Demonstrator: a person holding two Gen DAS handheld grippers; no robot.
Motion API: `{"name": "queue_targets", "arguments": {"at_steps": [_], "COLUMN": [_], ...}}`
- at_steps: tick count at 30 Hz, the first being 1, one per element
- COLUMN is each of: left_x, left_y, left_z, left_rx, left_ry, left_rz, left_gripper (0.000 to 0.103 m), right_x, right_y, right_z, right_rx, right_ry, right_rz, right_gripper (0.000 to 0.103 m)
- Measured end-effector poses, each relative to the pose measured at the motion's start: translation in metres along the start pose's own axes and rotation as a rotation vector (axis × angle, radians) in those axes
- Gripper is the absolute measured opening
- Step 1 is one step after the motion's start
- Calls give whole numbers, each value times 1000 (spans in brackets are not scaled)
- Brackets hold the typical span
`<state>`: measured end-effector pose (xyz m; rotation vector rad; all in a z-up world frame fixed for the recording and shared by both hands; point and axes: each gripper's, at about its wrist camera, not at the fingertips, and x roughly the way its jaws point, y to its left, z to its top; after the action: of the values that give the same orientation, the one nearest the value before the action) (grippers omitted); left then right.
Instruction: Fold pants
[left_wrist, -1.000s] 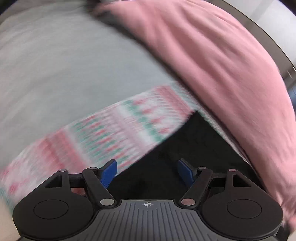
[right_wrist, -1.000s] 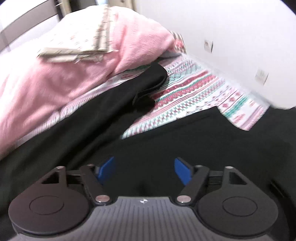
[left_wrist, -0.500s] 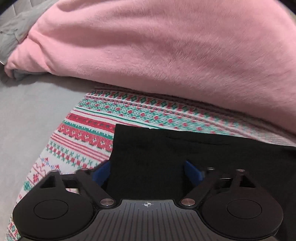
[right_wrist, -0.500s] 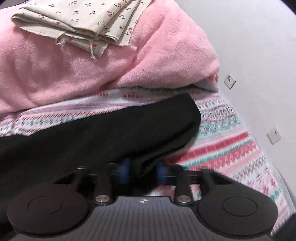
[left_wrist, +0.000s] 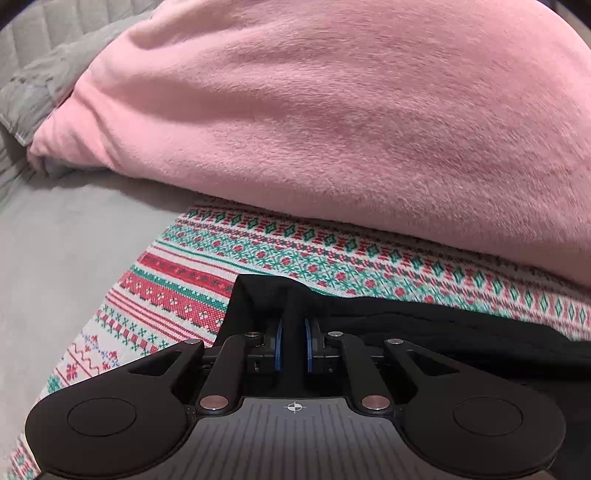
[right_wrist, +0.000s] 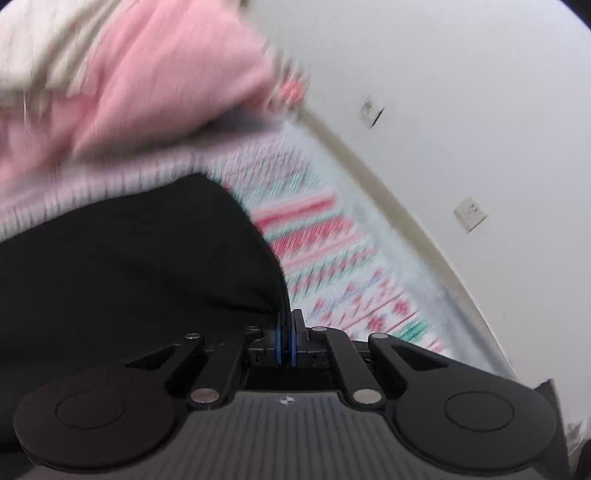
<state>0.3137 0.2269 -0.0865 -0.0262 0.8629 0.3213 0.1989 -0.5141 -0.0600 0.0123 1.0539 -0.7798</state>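
Note:
The black pants (left_wrist: 424, 332) lie on a patterned red, green and white blanket (left_wrist: 207, 288). My left gripper (left_wrist: 293, 332) is shut on the left corner of the pants' edge, which bunches up between the blue pads. In the right wrist view the pants (right_wrist: 129, 266) fill the left side. My right gripper (right_wrist: 286, 332) is shut on their right edge, lifted off the blanket (right_wrist: 332, 258). This view is blurred by motion.
A large pink fleece blanket (left_wrist: 351, 110) is heaped just behind the pants. Grey bedsheet (left_wrist: 55, 258) lies to the left. A white wall with sockets (right_wrist: 469, 214) runs along the bed's right side.
Both grippers came down over the pants' end and closed on the fabric, the right one first. The right gripper is now moving with its corner.

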Motion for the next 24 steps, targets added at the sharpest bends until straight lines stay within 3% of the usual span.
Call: {"name": "queue_targets", "arguments": {"at_steps": [1, 4, 5, 6, 7, 8, 12, 15, 19, 20, 22, 24], "left_x": [-2, -10, -12, -14, -16, -17, -28, -33, -29, -27, -29, -34], "left_y": [1, 16, 23, 31, 38, 44, 70, 81, 88, 90, 94, 98], "left_z": [0, 5, 9, 13, 16, 18, 16, 0, -25, -30, -36, -36], "left_rx": [8, -2, -6, -12, -16, -19, -73, -55, -44, -57, -82, -86], "left_ry": [2, 21, 25, 27, 21, 13, 28, 44, 87, 103, 105, 99], "left_rz": [-5, -34, -52, -64, -63, -52, -60, -101, -91, -95, -105, -106], "left_gripper": [15, 27, 39, 54, 60, 67, 69, 73, 73, 73, 73, 73], "right_x": [10, 5, 3, 1, -1, -7, -32, -53, -51, -40, -17, -5], "right_y": [6, 16, 16, 15, 13, 8, -23, -25, -23, -25, -29, -30], "right_z": [-3, -5, -4, -2, -2, 1, 7, -9, -33, -36, -49, -56], "right_rx": [-20, -90, -113, -136, -144, -140, -5, -65, -170, -175, -209, -223], "right_ry": [40, 27, 23, 7, -23, -49, -42, -22, -5, 31, 138, 156], "right_rz": [-15, -76, -102, -133, -154, -153, -61, 27, -46, -45, -39, -45], "right_gripper": [0, 4, 10, 26, 40, 45, 57, 57, 56, 52, 25, 25]}}
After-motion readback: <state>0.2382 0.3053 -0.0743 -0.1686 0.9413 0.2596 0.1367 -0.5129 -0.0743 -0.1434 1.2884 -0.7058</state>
